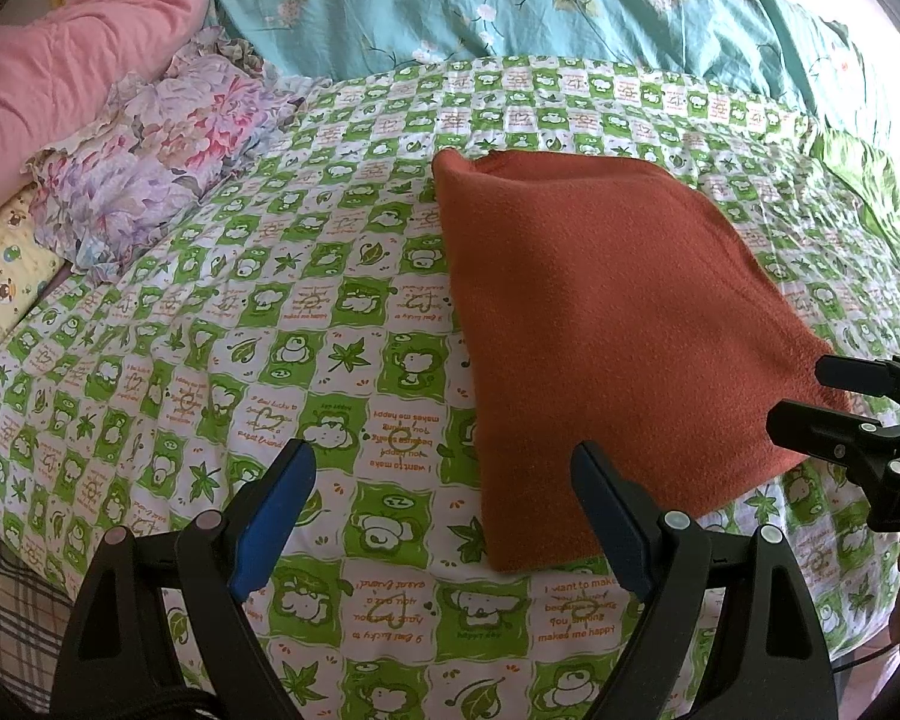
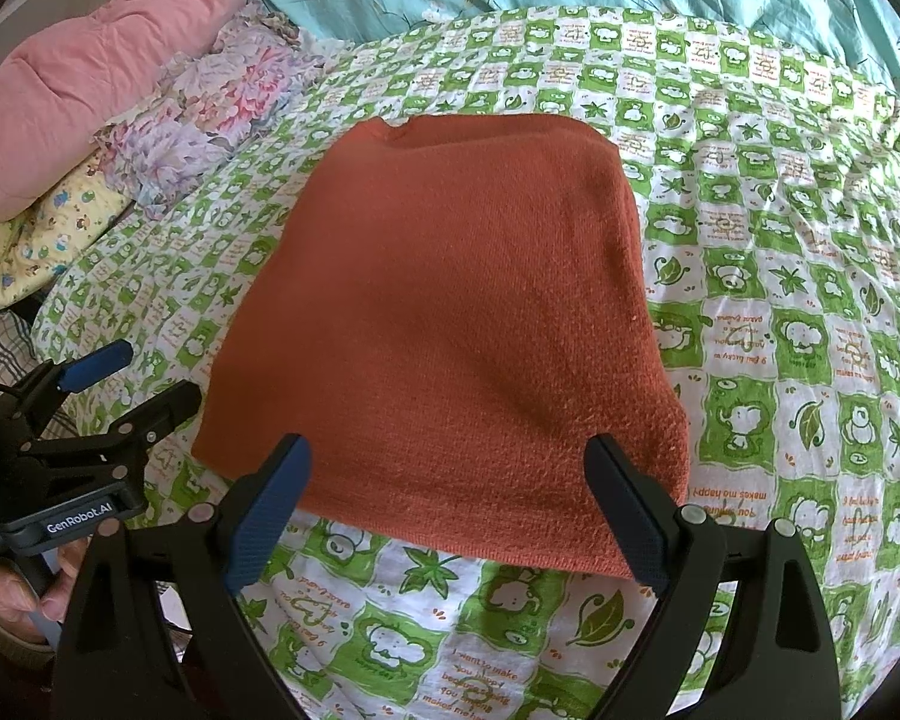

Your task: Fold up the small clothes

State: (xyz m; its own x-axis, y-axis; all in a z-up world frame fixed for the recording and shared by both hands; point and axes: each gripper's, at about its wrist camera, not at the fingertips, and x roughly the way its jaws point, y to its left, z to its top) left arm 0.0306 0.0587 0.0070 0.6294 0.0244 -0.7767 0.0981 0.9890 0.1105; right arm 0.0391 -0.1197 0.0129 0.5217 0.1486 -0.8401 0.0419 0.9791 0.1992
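Basically folded: orange cloth (image 2: 450, 324) lies flat on checked sheet (image 2: 780, 312); left gripper (image 1: 444, 516) and right gripper (image 2: 450, 510) hover at its near edge, jaws apart, empty.

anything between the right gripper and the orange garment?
Nothing visible. The right gripper is open right at the near edge of the orange garment, which lies flat on the green patterned sheet. The left gripper is open too, off the garment's left side, not in the path.

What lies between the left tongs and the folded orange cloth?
Only bare green-and-white checked bedsheet separates the open left tongs from the folded rust-orange fleece cloth, per the left wrist view.
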